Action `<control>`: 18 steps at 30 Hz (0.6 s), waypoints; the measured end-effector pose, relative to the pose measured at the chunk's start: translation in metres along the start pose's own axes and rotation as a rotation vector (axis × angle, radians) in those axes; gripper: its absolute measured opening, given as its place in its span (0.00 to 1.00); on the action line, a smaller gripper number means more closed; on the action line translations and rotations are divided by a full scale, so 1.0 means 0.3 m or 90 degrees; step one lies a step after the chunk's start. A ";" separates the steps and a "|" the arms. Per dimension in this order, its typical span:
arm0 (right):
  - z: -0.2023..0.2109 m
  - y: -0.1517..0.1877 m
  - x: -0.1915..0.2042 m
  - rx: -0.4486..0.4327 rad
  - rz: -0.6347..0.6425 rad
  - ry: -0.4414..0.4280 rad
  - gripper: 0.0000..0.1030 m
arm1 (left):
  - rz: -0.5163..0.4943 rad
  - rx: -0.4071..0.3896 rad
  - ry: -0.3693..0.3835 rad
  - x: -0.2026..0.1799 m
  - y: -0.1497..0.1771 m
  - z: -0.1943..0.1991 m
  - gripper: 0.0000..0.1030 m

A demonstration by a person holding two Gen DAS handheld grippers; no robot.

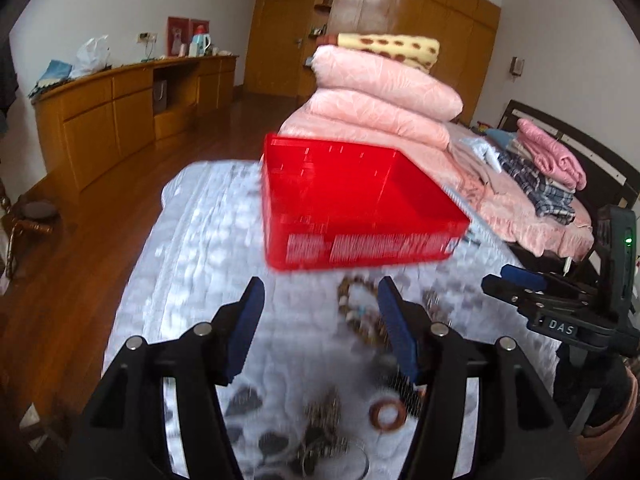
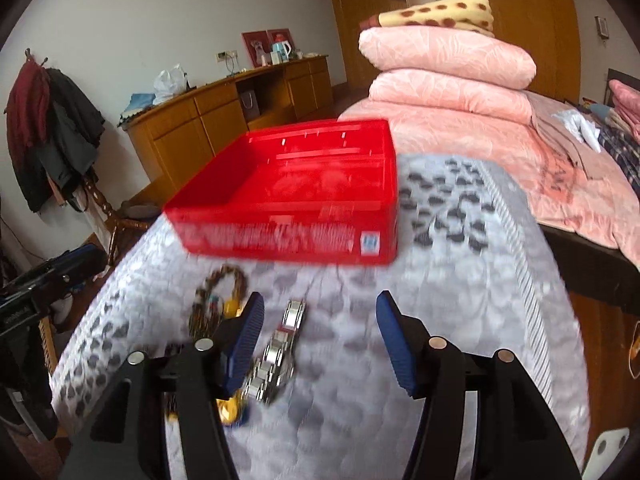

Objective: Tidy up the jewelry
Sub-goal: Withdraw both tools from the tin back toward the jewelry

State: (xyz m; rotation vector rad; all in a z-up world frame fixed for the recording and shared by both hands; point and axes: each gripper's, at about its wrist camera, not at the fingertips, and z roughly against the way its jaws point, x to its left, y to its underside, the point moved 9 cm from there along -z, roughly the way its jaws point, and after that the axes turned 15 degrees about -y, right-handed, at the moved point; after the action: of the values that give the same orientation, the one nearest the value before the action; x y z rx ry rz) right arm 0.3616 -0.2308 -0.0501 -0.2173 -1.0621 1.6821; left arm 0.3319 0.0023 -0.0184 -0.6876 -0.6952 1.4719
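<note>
on the quilted grey cover point(image 2: 460, 280) at the foot of the bed, nothing seems sorted yet. starting from the left, the left tongs point(image 1: 320, 300) hang spread apart and grasping nothing, low over a loose scatter of jewelry: a beaded bracelet point(image 1: 356, 304) just ahead of their tips, a small reddish ring point(image 1: 386, 414) near the inner side of one finger, and more dark, blurred pieces lower down that i cannot make out. moving right, the red box point(image 1: 360, 208) sits open just beyond the pile, toward the far end of the cover, and as far as i can tell it is bare inside, though glare and blur hide detail. further right, the right tongs point(image 2: 320, 304) are likewise released and hold nothing; a silver metal watch band point(image 2: 280, 352) lies between their fingers, closer to one side, with yellow beads point(image 2: 230, 410) beside it. my judgement is that the task is at its very start, with every piece left to lift into the box. the cover falls away at both sides, the wood floor point(image 1: 100, 208) well below on the left and the pink bedding point(image 2: 500, 132) off to the right, so pieces near an edge could slide off. open cover lies right of the watch band.
</note>
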 end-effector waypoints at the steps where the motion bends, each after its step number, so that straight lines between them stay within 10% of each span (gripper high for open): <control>1: 0.000 0.026 0.008 0.007 -0.002 -0.005 0.56 | -0.002 0.009 -0.007 0.002 0.030 -0.002 0.56; 18: -0.006 0.191 0.093 0.046 -0.004 -0.027 0.56 | -0.030 0.116 -0.011 -0.024 0.300 -0.044 0.53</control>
State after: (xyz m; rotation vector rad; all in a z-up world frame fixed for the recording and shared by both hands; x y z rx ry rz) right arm 0.3125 -0.2073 -0.0831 -0.1316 -1.0299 1.7237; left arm 0.2852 -0.0057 -0.0963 -0.5165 -0.5773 1.4789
